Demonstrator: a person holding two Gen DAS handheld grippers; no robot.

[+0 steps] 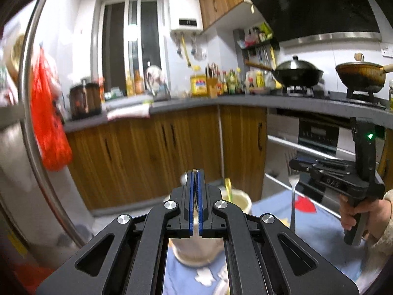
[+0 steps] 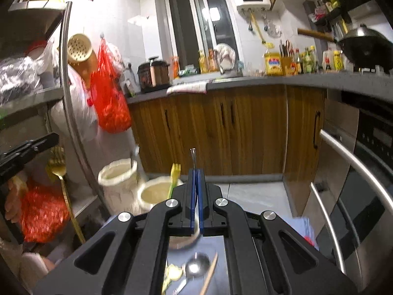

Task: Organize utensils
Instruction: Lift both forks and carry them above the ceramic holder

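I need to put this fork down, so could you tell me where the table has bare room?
Bare blue cloth lies right of the cream cup, below the silver fork. It is crowded near the spoon and chopstick.

Wooden cabinets (image 1: 147, 147), grey countertop (image 1: 245, 100), dark window (image 2: 199, 24), white tiled walls (image 2: 110, 12)

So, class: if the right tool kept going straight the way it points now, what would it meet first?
Probably the wooden cabinet doors under the counter. The right tool, shut on a silver fork, points above the cream holder, so that looks cleared, though depth is unclear.
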